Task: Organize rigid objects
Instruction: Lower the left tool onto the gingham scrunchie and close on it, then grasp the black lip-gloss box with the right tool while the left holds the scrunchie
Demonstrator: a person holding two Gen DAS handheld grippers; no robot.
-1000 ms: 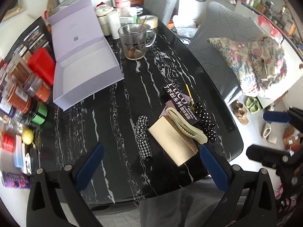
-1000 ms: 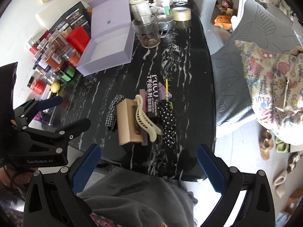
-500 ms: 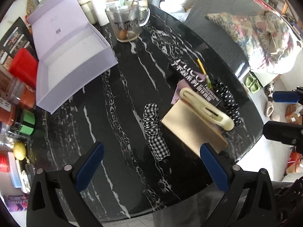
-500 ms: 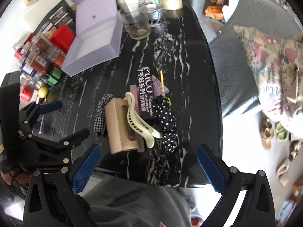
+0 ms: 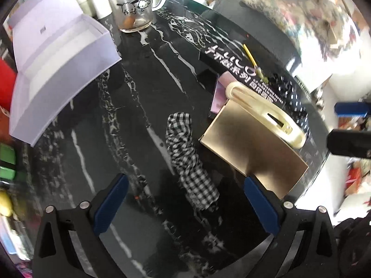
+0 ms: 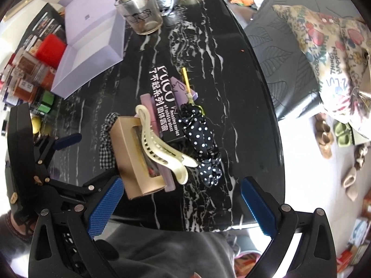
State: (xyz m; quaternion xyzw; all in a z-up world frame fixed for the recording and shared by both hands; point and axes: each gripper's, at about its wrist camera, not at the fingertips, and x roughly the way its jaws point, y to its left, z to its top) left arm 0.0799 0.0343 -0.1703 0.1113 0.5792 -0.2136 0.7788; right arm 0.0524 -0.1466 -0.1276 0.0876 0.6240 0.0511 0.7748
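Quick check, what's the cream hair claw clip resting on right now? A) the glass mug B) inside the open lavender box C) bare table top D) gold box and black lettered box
D: the cream hair claw clip lies across the gold box and against the black lettered box, well apart from the open lavender box and the glass mug.

pink box (image 6: pixel 148 103) mostly hidden under black box (image 6: pixel 165 106), jars (image 6: pixel 25 74) blurred at edge

Tan box (image 6: pixel 135 156) flat on table, cream claw clip (image 6: pixel 160 148) atop, black printed box (image 6: pixel 165 106) alongside.
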